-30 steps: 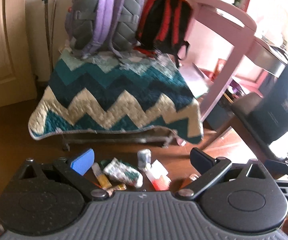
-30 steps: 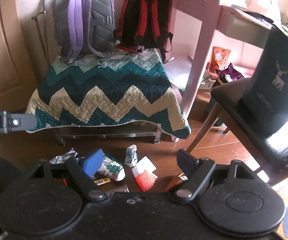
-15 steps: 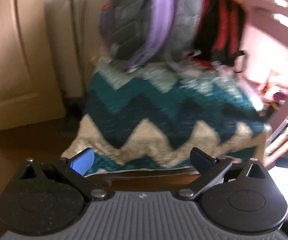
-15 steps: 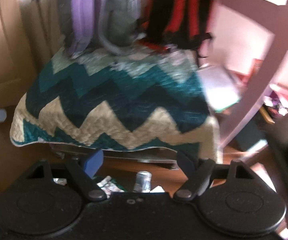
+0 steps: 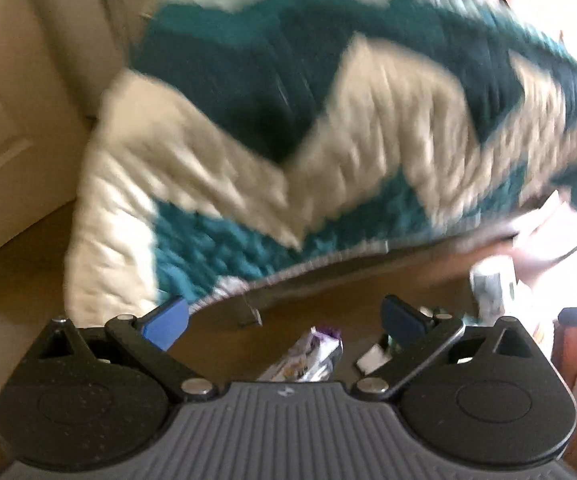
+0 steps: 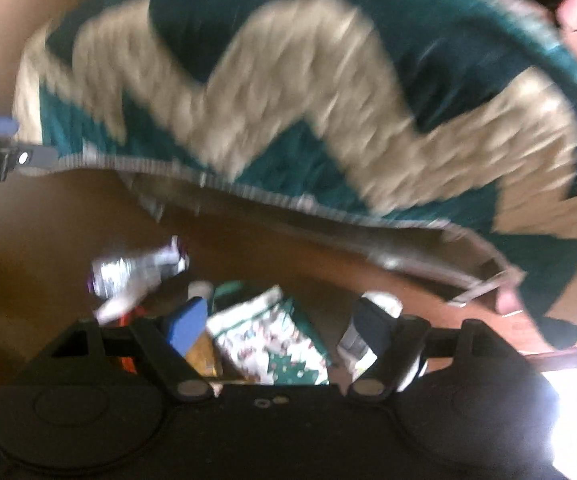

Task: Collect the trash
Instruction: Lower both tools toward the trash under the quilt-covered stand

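Both my grippers, left (image 5: 284, 320) and right (image 6: 278, 324), are wide apart and empty. The wrapper (image 6: 272, 344) lies between my right fingers: light, crinkly, slippery, I think. I would pinch its edge.

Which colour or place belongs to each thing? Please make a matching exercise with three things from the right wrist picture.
Things:
1. crinkled silver foil wrapper
2. white and green patterned packet
3. zigzag quilted blanket

Descriptions:
A. teal and cream, hanging above the floor
B. on the floor between the open right gripper fingers
C. shiny, on the floor to the left

Pairs: 1-C, 2-B, 3-A
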Tool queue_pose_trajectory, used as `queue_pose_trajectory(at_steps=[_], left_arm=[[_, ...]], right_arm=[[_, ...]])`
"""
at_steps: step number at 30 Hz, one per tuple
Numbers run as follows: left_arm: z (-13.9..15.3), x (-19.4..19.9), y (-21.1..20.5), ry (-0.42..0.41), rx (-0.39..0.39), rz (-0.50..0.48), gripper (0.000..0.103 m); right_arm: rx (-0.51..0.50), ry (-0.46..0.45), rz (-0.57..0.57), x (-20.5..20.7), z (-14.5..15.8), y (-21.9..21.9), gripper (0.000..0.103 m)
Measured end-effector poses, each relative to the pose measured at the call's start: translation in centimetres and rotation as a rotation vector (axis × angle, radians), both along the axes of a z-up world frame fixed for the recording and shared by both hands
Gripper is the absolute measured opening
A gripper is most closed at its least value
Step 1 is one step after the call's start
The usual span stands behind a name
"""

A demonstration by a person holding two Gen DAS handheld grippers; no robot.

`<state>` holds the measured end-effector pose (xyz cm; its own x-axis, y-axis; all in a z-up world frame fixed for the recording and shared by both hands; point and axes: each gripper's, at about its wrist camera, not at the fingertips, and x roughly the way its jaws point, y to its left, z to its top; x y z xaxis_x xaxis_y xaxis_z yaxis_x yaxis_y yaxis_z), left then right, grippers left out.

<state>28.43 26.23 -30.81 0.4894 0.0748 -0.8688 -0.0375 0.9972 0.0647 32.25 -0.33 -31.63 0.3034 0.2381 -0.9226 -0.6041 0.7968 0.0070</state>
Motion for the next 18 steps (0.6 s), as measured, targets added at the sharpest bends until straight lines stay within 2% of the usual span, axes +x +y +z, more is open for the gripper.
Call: queue_pose_trajectory(at_steps=[4, 10, 14, 18], left_arm=[[-5.9, 0.6, -0.9, 0.095, 0.033, -0.083, 0.103], [-13.7, 1.7, -1.8, 0.230, 0.023, -0.119, 0.103], [-17.8, 2.0, -2.0, 0.296, 0.019, -0.131, 0.103], [-21.6, 2.4, -1.5, 0.343, 0.044, -0.120, 0.102]], right_arm=[[-0.073, 0.029, 0.110, -0.6, -5.3, 1.6, 0.080], [-0.188, 0.118, 0.215, -2.0, -12.5, 3.3, 0.079], [-0.244, 0.139, 0.313, -3.2, -15.5, 4.3, 0.079], [-0.294, 0.113, 0.392, -3.6, -18.1, 5.3, 0.078]])
